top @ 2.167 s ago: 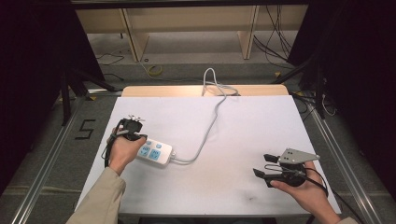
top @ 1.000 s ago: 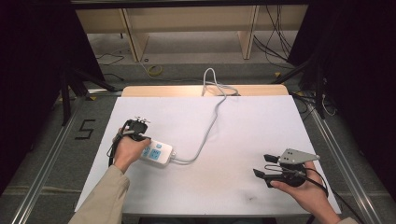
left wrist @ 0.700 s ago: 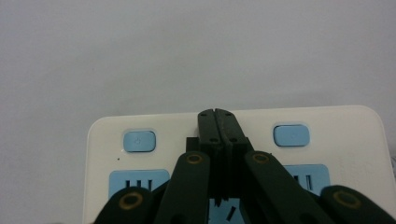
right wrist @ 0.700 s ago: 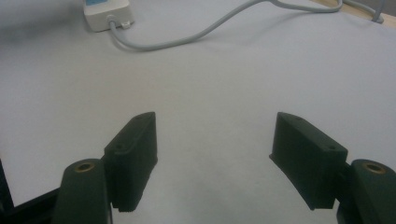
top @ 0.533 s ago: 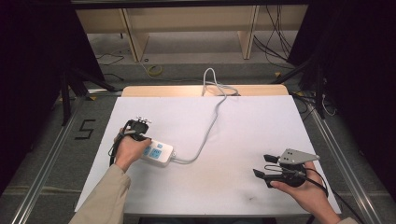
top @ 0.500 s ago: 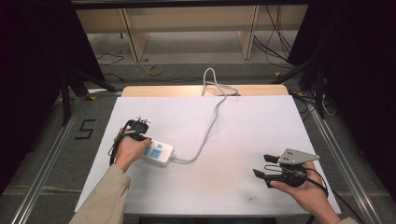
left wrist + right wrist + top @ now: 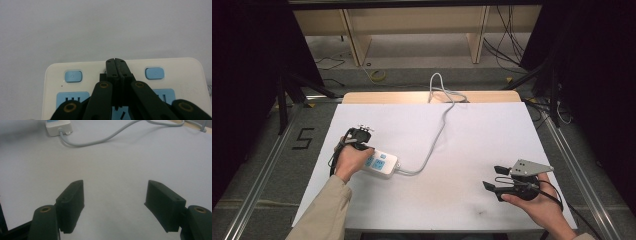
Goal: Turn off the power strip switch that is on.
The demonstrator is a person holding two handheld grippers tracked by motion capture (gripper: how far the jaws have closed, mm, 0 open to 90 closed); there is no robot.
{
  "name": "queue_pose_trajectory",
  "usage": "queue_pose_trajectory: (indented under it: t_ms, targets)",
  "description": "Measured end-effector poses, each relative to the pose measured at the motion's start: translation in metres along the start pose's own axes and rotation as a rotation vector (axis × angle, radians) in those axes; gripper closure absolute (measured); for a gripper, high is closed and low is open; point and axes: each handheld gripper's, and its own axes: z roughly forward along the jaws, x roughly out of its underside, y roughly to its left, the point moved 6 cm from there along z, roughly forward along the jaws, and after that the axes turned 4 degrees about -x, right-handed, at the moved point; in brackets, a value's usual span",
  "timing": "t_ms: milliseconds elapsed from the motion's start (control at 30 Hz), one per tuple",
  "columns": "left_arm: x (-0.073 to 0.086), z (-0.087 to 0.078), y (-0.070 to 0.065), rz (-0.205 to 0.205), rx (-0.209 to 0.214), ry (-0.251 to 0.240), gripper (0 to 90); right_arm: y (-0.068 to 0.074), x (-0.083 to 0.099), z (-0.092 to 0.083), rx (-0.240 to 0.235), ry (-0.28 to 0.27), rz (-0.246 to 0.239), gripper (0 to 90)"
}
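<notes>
White plastic power strip (image 7: 381,164) with pale blue sockets and small blue switch buttons lies on the left part of the white sheet-covered table (image 7: 472,135), its grey cord (image 7: 439,132) curving away toward the far edge. On that side the left gripper (image 7: 360,131), gripped in the person's left hand (image 7: 349,157), points down onto the strip with its jaws clenched together on nothing; in the left gripper view the joined tips (image 7: 117,67) rest on the strip's top face between two blue buttons (image 7: 73,76), close to a small round feature that I cannot make out clearly. The step in hand looks like pressing a switch on the strip with the closed tips, so the jaws are best kept shut to act as one firm point, brought squarely over the chosen button instead of the bare plastic between, and pushed straight down so the light strip does not skate or tip on the smooth sheet. Too much sideways force could drag the strip along by its cord. Well apart on the right, the right gripper (image 7: 496,178) rests low near the table's front edge with its jaws spread wide and empty, over bare sheet.
</notes>
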Motion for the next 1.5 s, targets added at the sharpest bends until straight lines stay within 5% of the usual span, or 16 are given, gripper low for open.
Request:
queue_pose_trajectory:
  t_ms: [1500]
  targets:
    - [-0.0086, 0.0029, -0.0025, 0.020, -0.007, 0.083, 90.0, 0.0002, 0.0013, 0.0009, -0.004, 0.010, 0.000, 31.4]
